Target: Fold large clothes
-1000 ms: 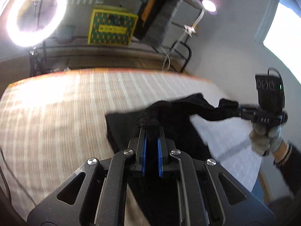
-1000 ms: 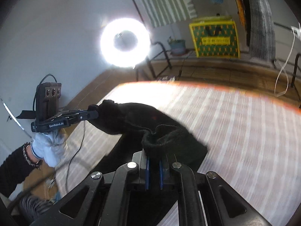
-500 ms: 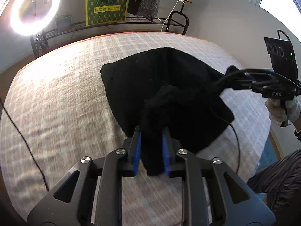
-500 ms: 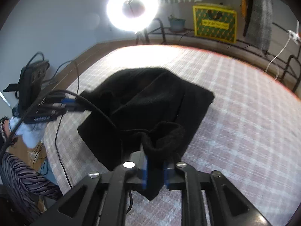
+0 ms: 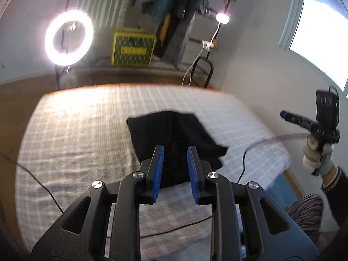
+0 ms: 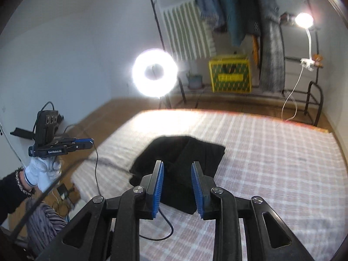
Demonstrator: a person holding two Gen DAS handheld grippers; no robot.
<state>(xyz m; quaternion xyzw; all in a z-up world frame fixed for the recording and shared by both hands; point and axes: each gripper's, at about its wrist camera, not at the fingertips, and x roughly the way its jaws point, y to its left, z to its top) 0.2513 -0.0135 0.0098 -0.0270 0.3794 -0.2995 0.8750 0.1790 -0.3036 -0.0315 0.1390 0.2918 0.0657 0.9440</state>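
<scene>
Black garment (image 5: 174, 130) down on the checked bedspread (image 5: 76, 134), near the front edge of the bed, lying as a compact bundle. Looks knitted or fleecy; exact type not readable. Layers visible in the right wrist view (image 6: 184, 158): a flap crossing the middle, a corner pointing toward the camera. Outline rough, not square, one edge ragged on the side nearest the window.

Left gripper (image 5: 175, 161): jaws spread, blue pads (image 5: 158, 169) apart, nothing between them, raised off the cloth. Right gripper (image 6: 177, 176): same, jaws parted, empty, clear of the fabric. Each also visible from the other's camera, held up in a gloved hand (image 6: 43, 169) and well apart from the garment, one on either side of the bed. Seen side-on there, so jaw gap unreadable in those views; own-camera views settle it.

Progress estimate: at least one fold in, judging by the overlapping layers and the reduced footprint. Not finished by the look of it: edges misaligned, bundle lumpy, no clean rectangle. Likely left: regrip two corners, one more fold across, then flatten. Could also count as done if a loose fold is acceptable; no way to tell from here.

Cables (image 6: 95, 165) trailing across the bedspread close to the garment's near edge. Snag risk on any regrip there.

Ring light (image 5: 68, 40), clothes rack (image 6: 239, 10), and yellow crate (image 6: 230, 76) beyond the bed, not involved.
</scene>
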